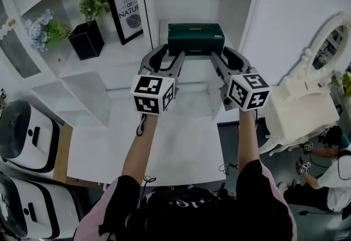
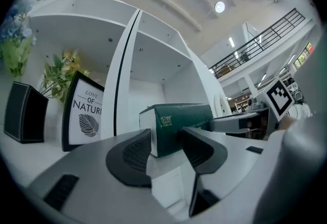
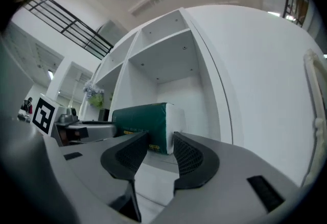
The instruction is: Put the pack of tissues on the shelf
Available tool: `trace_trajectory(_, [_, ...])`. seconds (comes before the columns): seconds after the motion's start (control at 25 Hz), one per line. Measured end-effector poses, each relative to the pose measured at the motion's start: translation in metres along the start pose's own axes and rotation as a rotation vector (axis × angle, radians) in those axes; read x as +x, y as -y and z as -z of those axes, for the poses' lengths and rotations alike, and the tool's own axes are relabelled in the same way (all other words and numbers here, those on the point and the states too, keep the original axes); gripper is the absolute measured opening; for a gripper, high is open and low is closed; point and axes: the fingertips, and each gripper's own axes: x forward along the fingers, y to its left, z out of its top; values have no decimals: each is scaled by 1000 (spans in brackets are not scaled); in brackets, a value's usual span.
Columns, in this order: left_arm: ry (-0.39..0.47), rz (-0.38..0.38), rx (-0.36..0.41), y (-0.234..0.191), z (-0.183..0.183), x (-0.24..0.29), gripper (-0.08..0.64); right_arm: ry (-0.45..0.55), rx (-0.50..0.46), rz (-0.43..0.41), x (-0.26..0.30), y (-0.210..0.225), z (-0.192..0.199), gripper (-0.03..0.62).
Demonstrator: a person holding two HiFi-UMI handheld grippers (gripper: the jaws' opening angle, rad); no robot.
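Note:
The green pack of tissues [image 1: 196, 38] lies on the white shelf [image 1: 189, 78], in the middle compartment. My left gripper [image 1: 173, 51] is at the pack's left end and my right gripper [image 1: 225, 52] at its right end. In the left gripper view the pack [image 2: 179, 121] shows just beyond the tips of the left gripper [image 2: 166, 142]. The jaws stand apart with a gap, and the pads do not press on it. In the right gripper view the pack [image 3: 140, 121] likewise sits past the tips of the right gripper [image 3: 161, 145], whose jaws stand apart.
In the compartment to the left stand a framed leaf print [image 1: 125, 15], a black planter with flowers [image 1: 86, 39] and blue flowers [image 1: 37, 31]. White appliances [image 1: 24, 135] stand at the lower left. To the right are a white ornate vanity [image 1: 304, 111] and a person [image 1: 334, 171].

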Motion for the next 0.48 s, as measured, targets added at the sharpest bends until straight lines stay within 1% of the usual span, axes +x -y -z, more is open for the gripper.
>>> trace_trajectory(0.08, [-21,-51,37,-3,3,6,189,5,6,16,6,4,1,186])
trace_trajectory(0.16, [-43,-91,83,-2,5,12,186,-5,-27,57,11,8,3,184])
trace_trajectory(0.24, [-72,-110,116,1,6,17,186,-25,-79,99,14,13,6,184])
trace_trajectory(0.36, [-109,-126,133,5,9,26,186,-49,-140,136,16,19,11,184])
trace_trajectory(0.48, [-136,-158,124,4,16,35,186,-47,-127,132,13,22,13,184])
